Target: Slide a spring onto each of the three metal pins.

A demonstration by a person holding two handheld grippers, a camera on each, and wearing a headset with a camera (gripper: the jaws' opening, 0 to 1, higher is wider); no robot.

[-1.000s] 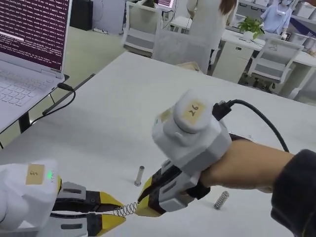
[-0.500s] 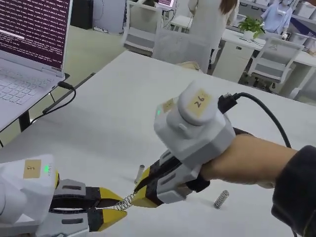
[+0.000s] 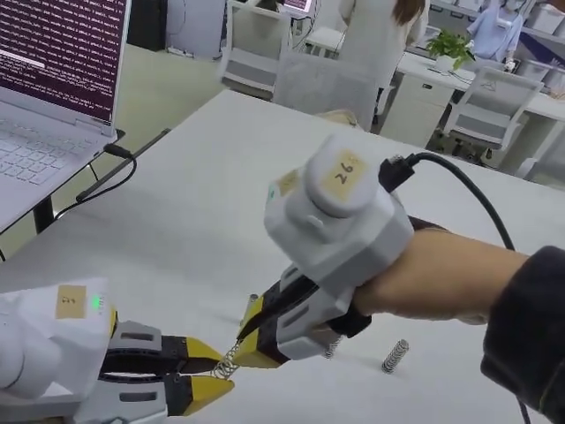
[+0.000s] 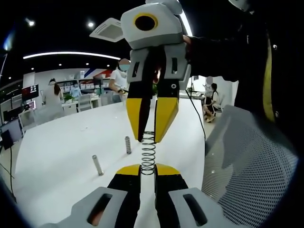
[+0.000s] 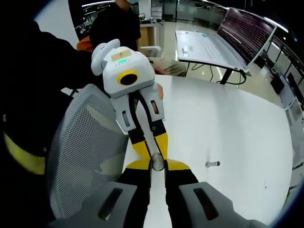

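The spring [image 4: 148, 153] is held above the table [image 3: 203, 203], stretched between the two grippers. Its left end is clamped in the closed jaws of the left gripper [image 4: 148, 170], and its right end is pinched between the yellow tips of the right gripper [image 4: 148, 137]. On the far side of it an upright pin [image 4: 97, 165] is seen on the table. A second upright piece [image 4: 128, 145] stands near that pin; whether it carries a spring cannot be told. A loose spring [image 3: 395, 355] lies to the right, and a laptop [image 3: 53, 79] stands far left.
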